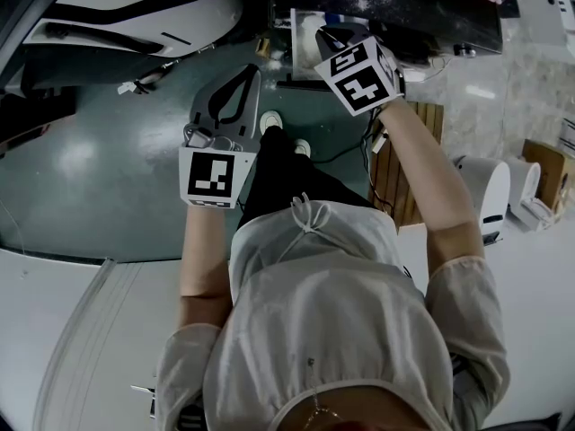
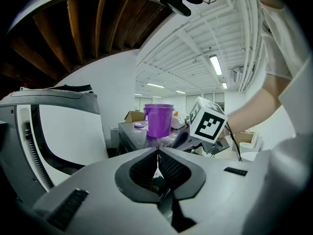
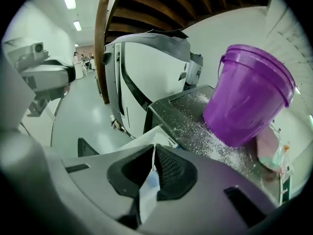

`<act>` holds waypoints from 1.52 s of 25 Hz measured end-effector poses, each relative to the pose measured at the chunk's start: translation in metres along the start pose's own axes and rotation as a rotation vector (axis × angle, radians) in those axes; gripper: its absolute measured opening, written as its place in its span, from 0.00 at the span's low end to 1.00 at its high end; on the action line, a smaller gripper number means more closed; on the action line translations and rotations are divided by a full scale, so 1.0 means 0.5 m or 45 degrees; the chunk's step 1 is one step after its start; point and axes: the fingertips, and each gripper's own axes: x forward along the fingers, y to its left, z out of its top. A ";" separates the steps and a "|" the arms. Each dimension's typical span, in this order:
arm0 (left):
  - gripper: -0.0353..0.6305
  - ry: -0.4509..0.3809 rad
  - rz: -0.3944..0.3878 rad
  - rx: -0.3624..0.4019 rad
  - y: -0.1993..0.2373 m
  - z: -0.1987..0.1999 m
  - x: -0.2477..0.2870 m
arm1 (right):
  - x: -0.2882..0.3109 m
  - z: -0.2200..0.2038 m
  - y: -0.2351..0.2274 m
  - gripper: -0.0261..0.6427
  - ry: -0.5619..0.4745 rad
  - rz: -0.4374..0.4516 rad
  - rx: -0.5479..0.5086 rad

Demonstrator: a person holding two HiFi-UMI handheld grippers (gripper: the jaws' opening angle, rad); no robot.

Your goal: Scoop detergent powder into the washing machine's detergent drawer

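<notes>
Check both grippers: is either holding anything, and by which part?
Nothing is visibly held. The left gripper and right gripper both have jaws closed together. The pale sliver in the right's gap cannot be identified.

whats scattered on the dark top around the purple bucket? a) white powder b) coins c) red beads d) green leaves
A: in the right gripper view, white powder lies sprinkled over the dark top at the foot of the purple bucket.
</notes>
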 end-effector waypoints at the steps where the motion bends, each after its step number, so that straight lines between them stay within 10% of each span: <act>1: 0.09 0.006 0.001 -0.001 0.000 -0.002 -0.002 | 0.001 0.000 0.001 0.06 0.017 -0.015 -0.042; 19: 0.09 0.024 0.029 -0.026 0.002 -0.003 -0.020 | -0.013 0.018 0.021 0.06 0.053 -0.374 -0.868; 38: 0.09 -0.013 0.072 -0.030 -0.009 0.000 -0.055 | -0.072 0.045 0.035 0.06 -0.010 -0.709 -1.359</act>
